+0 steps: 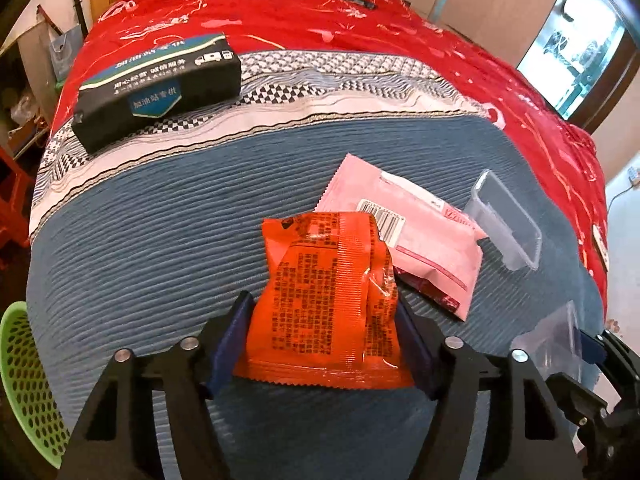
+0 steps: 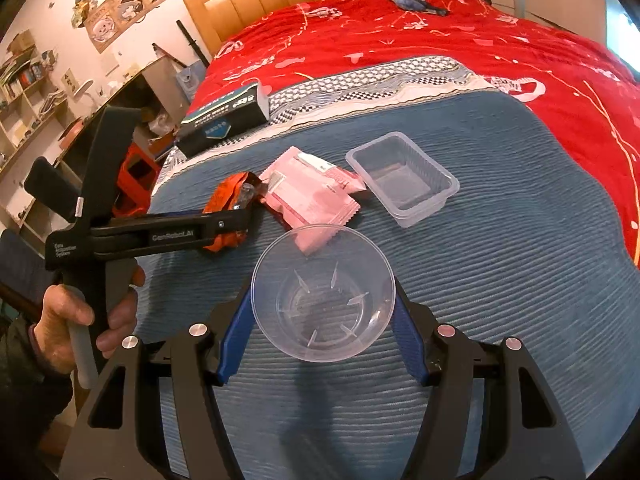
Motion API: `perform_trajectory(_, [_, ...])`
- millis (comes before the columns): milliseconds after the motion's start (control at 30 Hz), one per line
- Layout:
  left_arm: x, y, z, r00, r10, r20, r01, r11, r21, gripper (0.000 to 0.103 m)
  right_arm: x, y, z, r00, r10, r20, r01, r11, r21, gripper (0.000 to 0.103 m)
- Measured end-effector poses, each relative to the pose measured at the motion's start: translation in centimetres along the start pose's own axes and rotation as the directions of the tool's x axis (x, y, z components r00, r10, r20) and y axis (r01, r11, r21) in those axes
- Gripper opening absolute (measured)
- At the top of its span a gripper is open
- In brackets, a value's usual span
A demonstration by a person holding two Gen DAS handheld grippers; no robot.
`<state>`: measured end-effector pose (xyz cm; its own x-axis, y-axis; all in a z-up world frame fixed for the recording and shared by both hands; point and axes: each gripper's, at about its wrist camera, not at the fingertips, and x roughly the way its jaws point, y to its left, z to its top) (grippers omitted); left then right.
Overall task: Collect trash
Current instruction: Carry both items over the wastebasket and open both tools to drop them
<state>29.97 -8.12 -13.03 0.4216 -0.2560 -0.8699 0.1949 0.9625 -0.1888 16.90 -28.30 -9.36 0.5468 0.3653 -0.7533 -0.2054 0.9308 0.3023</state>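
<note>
My left gripper (image 1: pixel 324 312) is shut on an orange snack wrapper (image 1: pixel 332 300), its blue pads pressing both sides; the same gripper (image 2: pixel 240 216) with the wrapper (image 2: pixel 230 200) shows in the right wrist view. My right gripper (image 2: pixel 324 304) is shut on a clear round plastic cup (image 2: pixel 324 292), held just above the blue bedspread; the cup also shows at the left view's lower right (image 1: pixel 556 336). A pink wrapper (image 1: pixel 404 232) (image 2: pixel 312 196) and a clear rectangular tray (image 1: pixel 506 220) (image 2: pixel 402 178) lie on the bed beyond.
A dark box (image 1: pixel 156 88) (image 2: pixel 224 118) lies at the far left of the bed. A green perforated basket (image 1: pixel 28 384) stands off the bed's left edge. A blue object (image 2: pixel 418 3) lies on the red quilt (image 2: pixel 440 40) far back. Shelves and a desk stand at the left.
</note>
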Motion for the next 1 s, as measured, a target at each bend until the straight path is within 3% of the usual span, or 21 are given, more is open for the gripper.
perform_trajectory(367, [-7.2,2.9,-3.2,0.990,0.035,0.134,-0.031,0.999,-0.030,0.058,-0.7,4.0,-0.2,0.999,0.032,0.007,-0.032,0.997,-0.065,0.063])
perform_trajectory(600, [-13.2,8.4,-6.3,0.968,0.139,0.209,-0.122,0.988,-0.093,0.058,0.2,9.1,0.4,0.996,0.091,-0.006,-0.091,0.988,-0.125,0.063])
perform_trajectory(767, [-16.4,14.5,-8.9,0.943,0.245,0.226,-0.207,0.962,-0.181,0.058,1.6,13.6,0.6,0.990,0.138,-0.037,-0.143,0.973,-0.184,0.063])
perform_trajectory(1000, [-17.5,23.2,-12.7,0.919,0.362,0.153,-0.298,0.896,-0.329,0.059,3.9,19.6,0.6,0.978,0.191,-0.086,-0.207,0.948,-0.242,0.063])
